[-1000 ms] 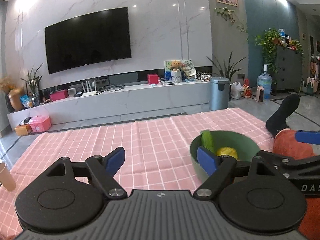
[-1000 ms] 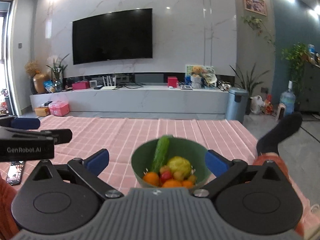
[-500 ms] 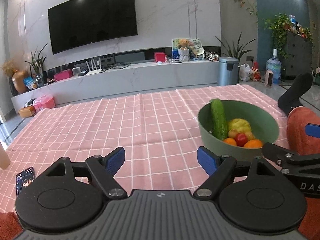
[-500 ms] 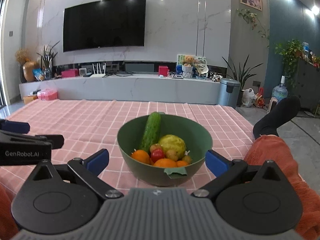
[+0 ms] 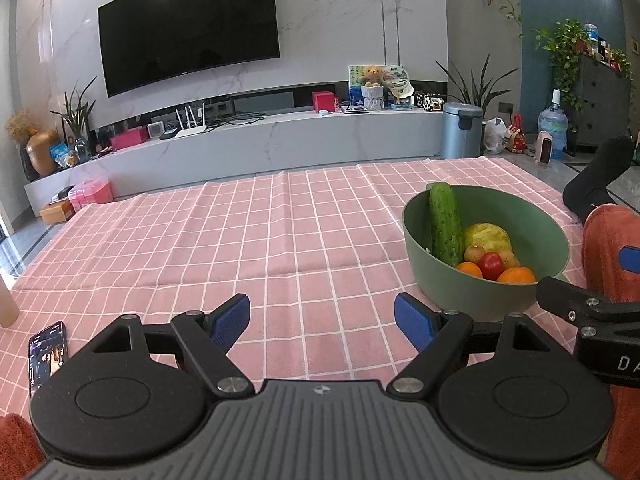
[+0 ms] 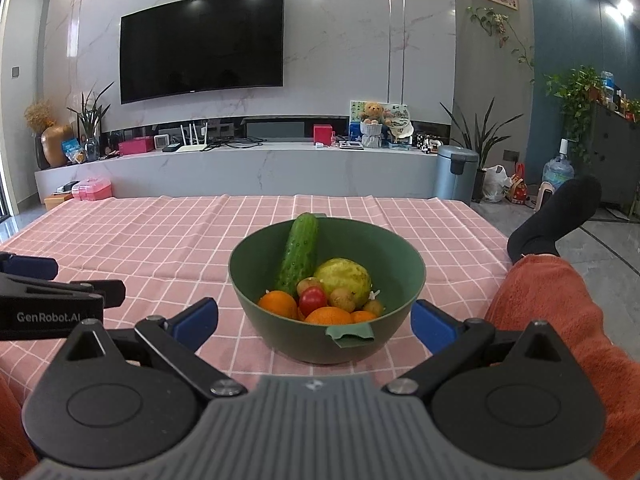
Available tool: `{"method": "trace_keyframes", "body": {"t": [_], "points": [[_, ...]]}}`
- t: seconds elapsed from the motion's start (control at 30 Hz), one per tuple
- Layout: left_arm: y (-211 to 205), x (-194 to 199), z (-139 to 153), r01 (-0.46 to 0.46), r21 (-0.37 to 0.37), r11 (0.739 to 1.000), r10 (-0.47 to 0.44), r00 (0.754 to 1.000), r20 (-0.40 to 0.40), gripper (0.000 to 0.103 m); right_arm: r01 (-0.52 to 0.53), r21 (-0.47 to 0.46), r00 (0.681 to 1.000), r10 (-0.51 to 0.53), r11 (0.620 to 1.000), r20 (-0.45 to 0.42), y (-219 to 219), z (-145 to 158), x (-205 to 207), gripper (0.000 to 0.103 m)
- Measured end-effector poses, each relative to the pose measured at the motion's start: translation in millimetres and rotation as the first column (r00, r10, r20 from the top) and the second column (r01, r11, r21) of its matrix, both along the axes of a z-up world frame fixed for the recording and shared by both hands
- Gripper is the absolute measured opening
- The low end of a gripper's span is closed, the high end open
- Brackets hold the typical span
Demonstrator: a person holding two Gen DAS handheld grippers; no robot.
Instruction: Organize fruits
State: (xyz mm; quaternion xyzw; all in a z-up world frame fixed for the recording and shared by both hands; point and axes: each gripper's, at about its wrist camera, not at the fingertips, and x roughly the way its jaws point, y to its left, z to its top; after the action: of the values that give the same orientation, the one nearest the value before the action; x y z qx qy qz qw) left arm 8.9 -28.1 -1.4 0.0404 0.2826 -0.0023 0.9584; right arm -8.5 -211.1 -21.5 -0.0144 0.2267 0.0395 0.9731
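A green bowl [image 6: 412, 276] stands on the pink checked tablecloth [image 6: 160, 240]. In it lie a cucumber [image 6: 300, 256], a yellow-green fruit [image 6: 344, 278], oranges [image 6: 278, 305], a red tomato [image 6: 313, 299] and small brown fruits. My right gripper [image 6: 314, 320] is open and empty, just in front of the bowl. My left gripper [image 5: 322, 316] is open and empty above bare cloth; the bowl [image 5: 548, 236] is to its right, with the cucumber [image 5: 444, 224] leaning on the rim.
A phone [image 5: 47, 350] lies on the cloth at the left, near a beige cup [image 5: 6, 308]. The person's orange-clad leg [image 6: 560, 320] and black sock [image 6: 560, 216] are at the right. A TV wall and low cabinet stand behind the table.
Both grippers rose and tilted down, so the bowl's contents show more fully. The right gripper came closer to the bowl. Both stayed open.
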Motion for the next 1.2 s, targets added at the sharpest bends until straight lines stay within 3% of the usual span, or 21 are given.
{"method": "trace_keyframes", "body": {"t": [1.2], "points": [[4.8, 0.5, 4.8, -0.007, -0.010, 1.000, 0.007, 1.000, -0.002, 0.096, -0.017, 0.014, 1.000, 0.017, 1.000, -0.002, -2.1, -2.0, 0.3, 0.098]]}}
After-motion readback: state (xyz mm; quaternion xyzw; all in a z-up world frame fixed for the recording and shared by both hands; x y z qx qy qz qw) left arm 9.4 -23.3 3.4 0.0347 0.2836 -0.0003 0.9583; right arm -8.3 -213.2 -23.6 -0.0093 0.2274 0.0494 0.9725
